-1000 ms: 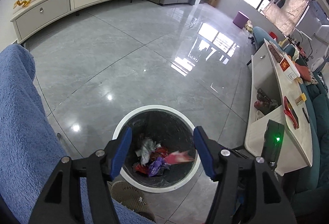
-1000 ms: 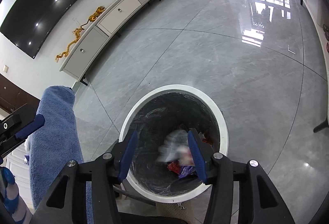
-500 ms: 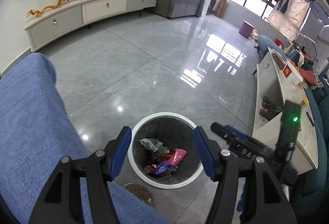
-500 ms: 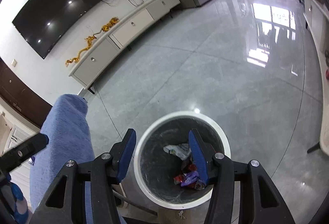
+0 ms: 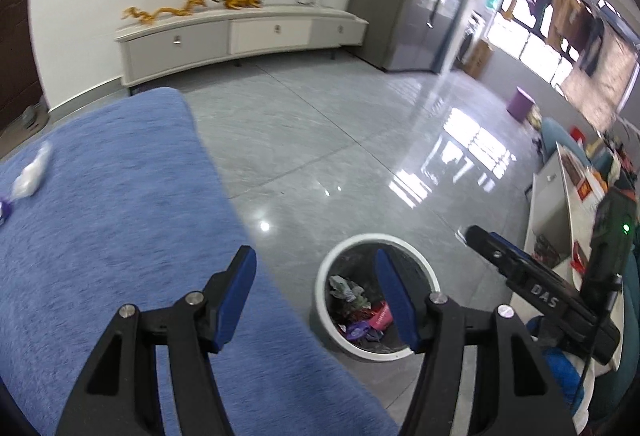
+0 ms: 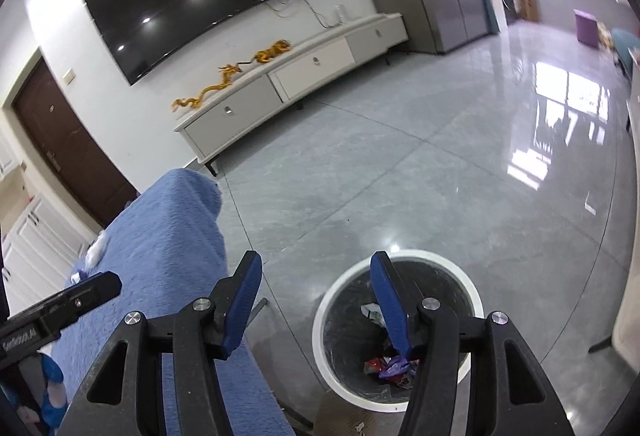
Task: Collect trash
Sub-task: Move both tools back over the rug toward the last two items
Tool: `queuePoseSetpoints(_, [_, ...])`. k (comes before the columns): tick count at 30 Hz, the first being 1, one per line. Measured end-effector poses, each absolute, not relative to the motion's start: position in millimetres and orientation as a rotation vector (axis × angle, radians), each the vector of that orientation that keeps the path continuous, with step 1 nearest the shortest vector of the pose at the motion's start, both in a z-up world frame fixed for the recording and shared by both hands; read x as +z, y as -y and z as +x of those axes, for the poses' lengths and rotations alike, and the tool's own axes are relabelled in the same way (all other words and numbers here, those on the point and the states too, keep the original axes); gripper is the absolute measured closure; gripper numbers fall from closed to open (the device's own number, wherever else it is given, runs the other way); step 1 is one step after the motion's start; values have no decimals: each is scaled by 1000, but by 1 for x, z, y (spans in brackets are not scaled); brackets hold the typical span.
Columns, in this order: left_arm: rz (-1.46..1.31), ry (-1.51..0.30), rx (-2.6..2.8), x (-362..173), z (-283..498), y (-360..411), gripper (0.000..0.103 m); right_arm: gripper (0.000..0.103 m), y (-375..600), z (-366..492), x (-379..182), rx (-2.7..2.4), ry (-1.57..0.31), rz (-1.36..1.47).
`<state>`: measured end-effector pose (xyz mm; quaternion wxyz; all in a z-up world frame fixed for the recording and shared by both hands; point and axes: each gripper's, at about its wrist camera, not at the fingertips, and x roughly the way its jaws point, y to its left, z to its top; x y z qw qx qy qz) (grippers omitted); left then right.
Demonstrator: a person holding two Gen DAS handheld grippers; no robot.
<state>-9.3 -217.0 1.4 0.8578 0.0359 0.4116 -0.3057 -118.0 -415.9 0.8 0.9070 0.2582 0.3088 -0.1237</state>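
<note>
Both drops done: my left claw point(image 5: 316, 300) and right claw point(image 6: 316, 300) have lifted off the bin point(image 5: 324, 288), left gaping, right's jaws opening, both empty, swinging toward the white scrap point(image 5: 30, 171) near the blue blanket's point(image 5: 120, 215) left edge.

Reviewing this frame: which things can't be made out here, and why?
- White scrap on the blue cover, left wrist view: motion-blurred, kind unclear.
- Purple item beside it: cut by the picture's left edge.
- Trash in the bin, right wrist view: partly behind the right gripper finger, whose empty jaws are opening.
</note>
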Motion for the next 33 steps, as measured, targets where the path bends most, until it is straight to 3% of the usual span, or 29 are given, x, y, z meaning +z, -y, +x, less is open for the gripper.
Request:
queuePoseSetpoints(13, [-41, -655, -545, 33, -13, 138, 42, 46, 368, -118, 14, -226, -676, 427])
queuePoseSetpoints(33, [-140, -733, -442, 16, 11, 23, 42, 45, 273, -69, 33, -107, -733, 228])
